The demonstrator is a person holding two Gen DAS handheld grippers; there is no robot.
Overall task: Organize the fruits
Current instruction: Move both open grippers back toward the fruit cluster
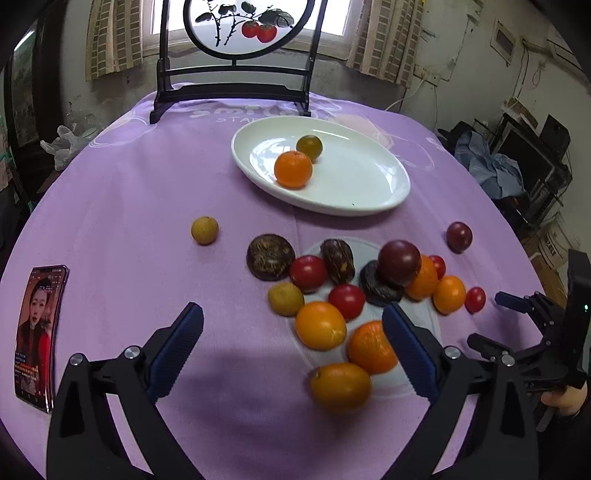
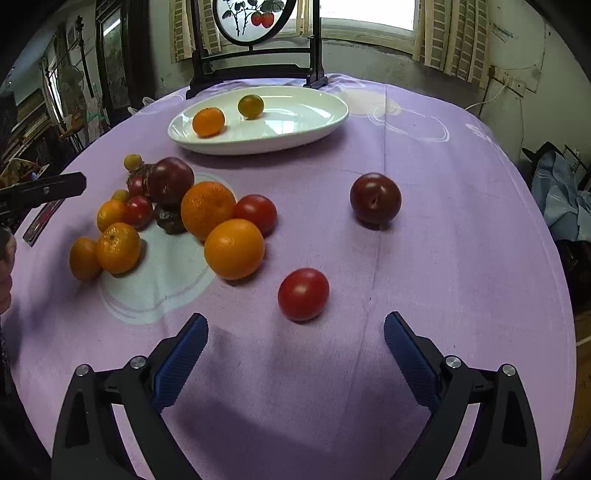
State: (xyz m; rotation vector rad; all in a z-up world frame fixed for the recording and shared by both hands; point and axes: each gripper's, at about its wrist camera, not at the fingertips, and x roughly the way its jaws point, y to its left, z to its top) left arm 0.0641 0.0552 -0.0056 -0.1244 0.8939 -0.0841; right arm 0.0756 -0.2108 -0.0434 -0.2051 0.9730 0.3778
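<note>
Hovering grippers, both spread wide, over a purple table of loose fruit

Hanging above the round table under its lilac cloth (image 1: 129, 206), the left gripper (image 1: 291, 325) has its blue ribbed pads set far apart with nothing pinched between them; a smooth orange citrus fruit (image 1: 320, 325) and a dimpled orange mandarin (image 1: 369, 347) lie on the cloth in the gap, untouched. The right gripper (image 2: 295, 332) is likewise spread wide and empty, a glossy red tomato (image 2: 303, 294) sitting on the cloth just ahead of its fingertips.

Most of the fruit is heaped in one cluster in the middle of the table: oranges, small red tomatoes, a dark purple plum (image 1: 399, 263) resting on top of brown mottled fruits. A second dark plum (image 2: 375, 198) lies apart from the heap, and a small yellow-tan round fruit (image 1: 204, 230) lies apart from it too.

Farther back, the white oval ceramic dish (image 1: 369, 192) holds two pieces: an orange mandarin (image 1: 293, 169) and a small greenish-yellow fruit (image 1: 309, 147), close together near one end.

A smartphone with a lit screen (image 1: 38, 332) lies flat near the table's edge. Behind the dish stands a black wooden frame with a round painted panel (image 1: 243, 26)
</note>
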